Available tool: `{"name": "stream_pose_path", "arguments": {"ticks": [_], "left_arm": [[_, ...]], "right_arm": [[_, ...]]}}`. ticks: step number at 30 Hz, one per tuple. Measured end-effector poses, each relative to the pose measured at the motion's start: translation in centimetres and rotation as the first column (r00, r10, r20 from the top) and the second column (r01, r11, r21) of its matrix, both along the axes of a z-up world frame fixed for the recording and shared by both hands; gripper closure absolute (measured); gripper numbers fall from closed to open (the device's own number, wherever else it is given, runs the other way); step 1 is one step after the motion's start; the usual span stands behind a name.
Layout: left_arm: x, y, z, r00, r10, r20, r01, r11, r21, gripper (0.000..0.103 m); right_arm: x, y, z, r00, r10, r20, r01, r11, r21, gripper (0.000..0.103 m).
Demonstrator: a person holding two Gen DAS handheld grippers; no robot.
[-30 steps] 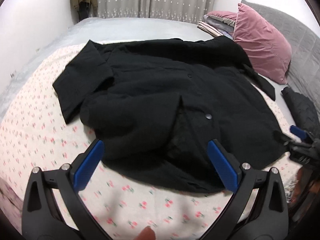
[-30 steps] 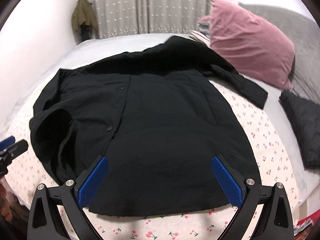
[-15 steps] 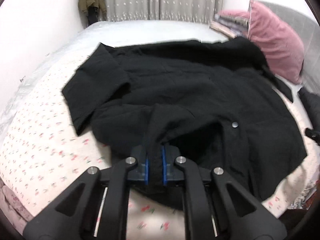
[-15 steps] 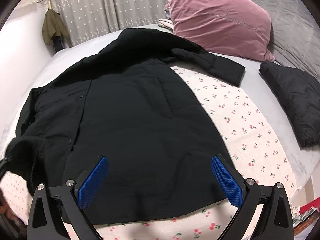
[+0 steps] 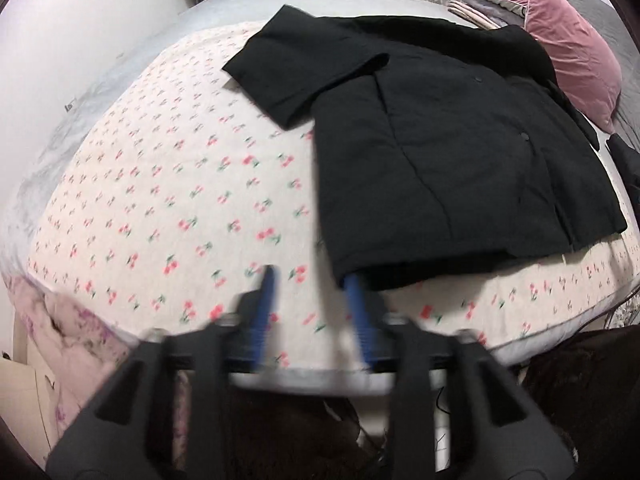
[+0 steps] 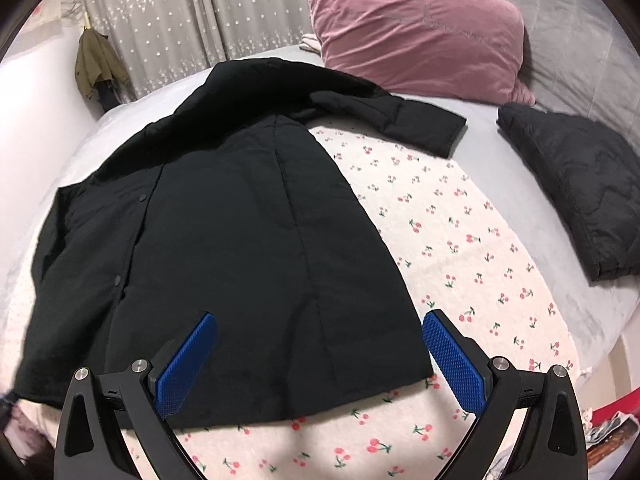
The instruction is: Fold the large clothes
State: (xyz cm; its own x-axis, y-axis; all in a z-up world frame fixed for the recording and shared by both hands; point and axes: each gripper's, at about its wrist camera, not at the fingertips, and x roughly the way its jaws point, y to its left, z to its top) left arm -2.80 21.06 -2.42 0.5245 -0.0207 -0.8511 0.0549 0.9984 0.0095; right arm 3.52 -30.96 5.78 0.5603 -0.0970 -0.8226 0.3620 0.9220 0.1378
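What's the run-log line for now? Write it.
left gripper: jaws just opening, nothing between | right gripper: open over hem | black coat: spread on blanket

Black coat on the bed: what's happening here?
A person with two handheld grippers is laying the black coat flat on the cherry-print blanket before folding. The left gripper has just been opening; nothing shows between its blue pads. The right gripper hovers open over the hem.

Black coat (image 6: 240, 240), cherry-print cream blanket (image 6: 460, 248), pink pillow (image 6: 416, 28).
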Motion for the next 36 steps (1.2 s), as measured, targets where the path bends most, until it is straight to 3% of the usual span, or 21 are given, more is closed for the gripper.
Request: {"name": "stream_pose_path", "arguments": {"ticks": [2,5,8,10,12,14,16,17,18,19,22,23,25,26,28,30,33,36], "left_arm": [[-0.2,0.4,0.8,0.999,0.000,0.053,0.001,1.000,-0.028,0.021],[1.1,0.8,1.6,0.998,-0.014,0.066,0.022,0.991,-0.129,0.020],[3.5,0.3,1.2,0.997,-0.057,0.046,0.067,0.965,-0.252,0.020],[5.3,-0.6,0.1,0.997,-0.079,0.006,0.077,0.956,-0.282,0.020],[7.3,-1.0,-2.2,0.994,-0.075,-0.083,0.046,0.951,-0.307,0.020],[8.6,-1.1,-4.4,0.983,-0.078,-0.164,0.015,0.936,-0.353,0.021],[9.2,-1.3,-6.0,0.971,-0.079,-0.226,-0.020,0.915,-0.403,0.036],[9.0,-1.5,-5.9,0.973,-0.074,-0.219,-0.021,0.915,-0.404,0.048],[8.8,-1.8,-5.6,0.975,-0.088,-0.205,-0.003,0.913,-0.409,0.082],[8.5,-2.3,-4.9,0.975,-0.119,-0.186,0.028,0.903,-0.429,0.094],[7.2,-2.0,-0.8,0.993,-0.090,-0.070,0.053,0.909,-0.414,0.096],[6.6,-1.1,1.2,0.998,-0.064,-0.016,0.051,0.895,-0.443,0.096],[5.9,0.5,3.8,0.999,-0.026,0.022,0.034,0.869,-0.495,0.097],[5.7,1.0,4.5,1.000,-0.015,0.025,0.026,0.867,-0.497,0.097],[5.2,1.5,5.3,1.000,-0.013,0.017,0.019,0.898,-0.441,0.097],[5.2,1.0,4.0,0.998,-0.042,-0.048,0.021,0.928,-0.372,0.096],[5.5,-0.6,-0.9,0.977,-0.079,-0.196,0.032,0.972,-0.235,0.096],[5.3,-2.0,-3.9,0.967,-0.094,-0.237,0.061,0.988,-0.143,0.092]], "right_arm": [[-0.6,-1.2,0.0,1.000,-0.003,0.018,0.003,0.999,0.049,0.000],[-0.8,-3.5,-0.2,0.999,-0.030,0.027,0.026,0.990,0.138,0.000],[-0.7,-6.2,-1.7,0.997,-0.081,-0.012,0.081,0.969,0.234,0.000],[-0.5,-7.7,-3.7,0.996,-0.085,-0.039,0.094,0.947,0.309,0.001],[-0.1,-8.3,-5.8,0.995,-0.066,-0.076,0.089,0.926,0.366,0.005],[0.4,-8.0,-7.9,0.993,-0.027,-0.112,0.072,0.904,0.421,0.018],[0.6,-7.0,-8.8,0.993,-0.002,-0.121,0.051,0.913,0.404,0.020],[0.7,-6.4,-8.5,0.993,0.013,-0.120,0.034,0.924,0.382,0.035],[0.7,-5.8,-8.1,0.993,0.041,-0.113,0.007,0.916,0.402,0.053],[0.7,-5.6,-7.7,0.994,0.069,-0.085,-0.022,0.884,0.467,0.087],[-0.3,-4.9,-3.8,0.998,0.068,0.011,-0.066,0.894,0.443,0.090],[-1.0,-4.9,-2.2,0.996,0.070,0.057,-0.088,0.889,0.450,0.091],[-2.6,-4.8,1.6,0.986,0.067,0.152,-0.128,0.890,0.438,0.091],[-3.1,-4.8,2.8,0.983,0.065,0.171,-0.134,0.895,0.426,0.092],[-4.0,-4.8,4.6,0.983,0.068,0.168,-0.127,0.919,0.373,0.093],[-4.1,-4.2,4.2,0.995,0.075,0.058,-0.086,0.970,0.228,0.093],[-2.8,-2.9,-0.2,0.986,0.089,-0.144,-0.073,0.991,0.110,0.091],[-2.1,-1.4,-5.6,0.950,0.066,-0.304,-0.066,0.998,0.010,0.081]]}}
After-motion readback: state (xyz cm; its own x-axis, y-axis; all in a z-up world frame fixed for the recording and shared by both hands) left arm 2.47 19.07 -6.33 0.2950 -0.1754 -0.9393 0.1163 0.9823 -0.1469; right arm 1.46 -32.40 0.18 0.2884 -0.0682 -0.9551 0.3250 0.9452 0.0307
